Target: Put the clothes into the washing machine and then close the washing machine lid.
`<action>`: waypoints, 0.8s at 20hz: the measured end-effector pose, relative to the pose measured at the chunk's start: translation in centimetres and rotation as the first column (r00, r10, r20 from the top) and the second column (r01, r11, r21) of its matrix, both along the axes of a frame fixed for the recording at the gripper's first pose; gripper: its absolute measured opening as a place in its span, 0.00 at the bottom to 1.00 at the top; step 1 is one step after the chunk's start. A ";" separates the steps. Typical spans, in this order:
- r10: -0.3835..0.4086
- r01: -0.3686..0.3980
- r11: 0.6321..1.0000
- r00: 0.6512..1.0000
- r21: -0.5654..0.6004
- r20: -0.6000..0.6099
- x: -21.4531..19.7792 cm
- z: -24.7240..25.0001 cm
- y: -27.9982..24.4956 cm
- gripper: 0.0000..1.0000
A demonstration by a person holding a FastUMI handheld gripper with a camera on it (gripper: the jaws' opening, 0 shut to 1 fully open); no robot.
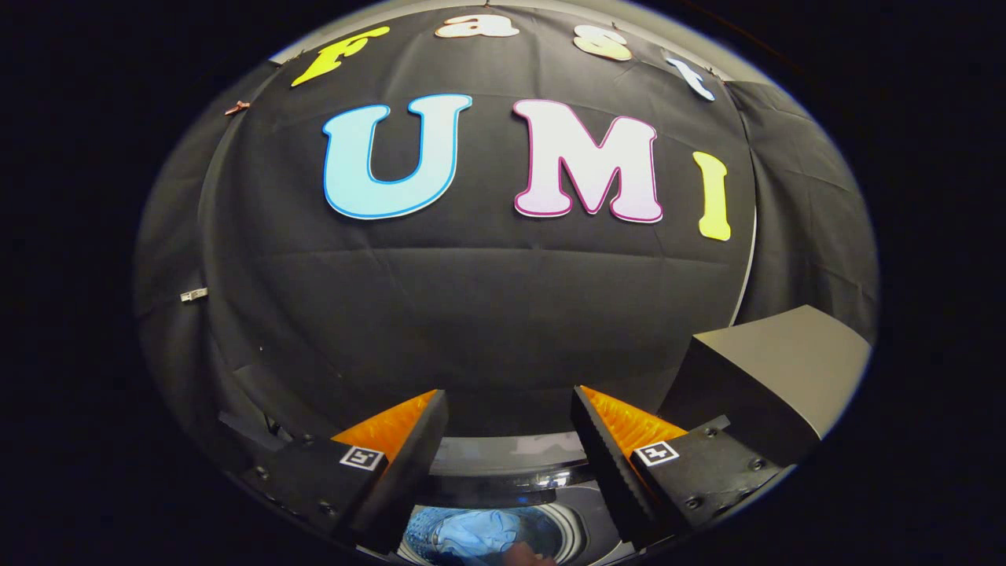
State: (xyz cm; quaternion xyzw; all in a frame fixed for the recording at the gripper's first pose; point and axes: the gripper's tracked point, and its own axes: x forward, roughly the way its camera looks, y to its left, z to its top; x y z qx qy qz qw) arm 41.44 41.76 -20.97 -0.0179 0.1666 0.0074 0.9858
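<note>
My gripper (509,428) is open, its two fingers wide apart with nothing between them, held above the washing machine. Below and between the fingers I see the machine's round drum opening (550,531) with blue clothes (471,534) lying inside. The machine's back panel (503,456) runs across just beyond the fingers. The raised lid (774,369), a dark grey slab, stands to the right of the right finger. A small part of a hand (525,556) shows at the drum's near rim.
The booth's black cloth wall (471,314) stands close behind the machine and takes up most of the view. Dark cloth also hangs at the left and right sides.
</note>
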 end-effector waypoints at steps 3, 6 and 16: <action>-0.001 0.001 1.000 1.000 -0.003 0.001 -0.2 -0.1 0.0 0.99; 0.001 -0.001 1.000 1.000 -0.008 -0.006 -0.3 -0.3 0.0 0.99; 0.004 -0.005 1.000 0.996 -0.010 -0.090 -1.6 -1.4 -0.2 0.99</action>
